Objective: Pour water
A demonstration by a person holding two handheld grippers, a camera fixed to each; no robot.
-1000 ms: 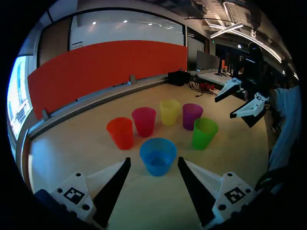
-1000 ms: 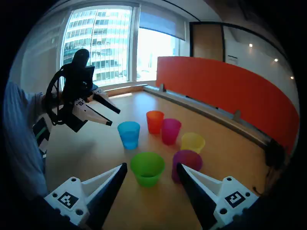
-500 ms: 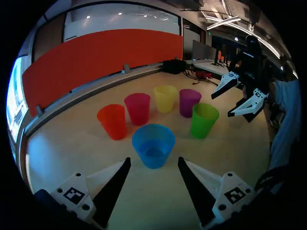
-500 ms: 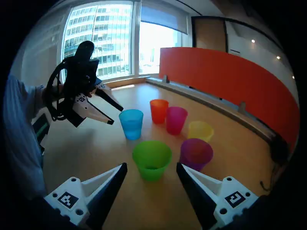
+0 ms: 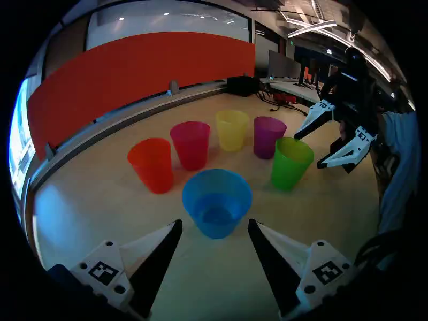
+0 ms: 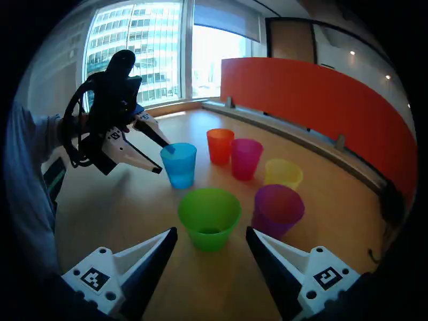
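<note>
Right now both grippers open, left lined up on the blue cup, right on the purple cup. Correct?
No: right gripper view shows the right gripper facing the green cup, purple cup beside it. Both open, left gripper facing the blue cup, as said.

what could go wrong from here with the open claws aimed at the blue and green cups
1. The green cup stands close beside the purple cup; a finger of the open right claw could knock the purple one over.
2. The blue cup seems to hold water; a hard or off-centre squeeze by the left claw might tip it and spill.
3. Both claws work near each other over tightly grouped cups, so they could bump.
</note>
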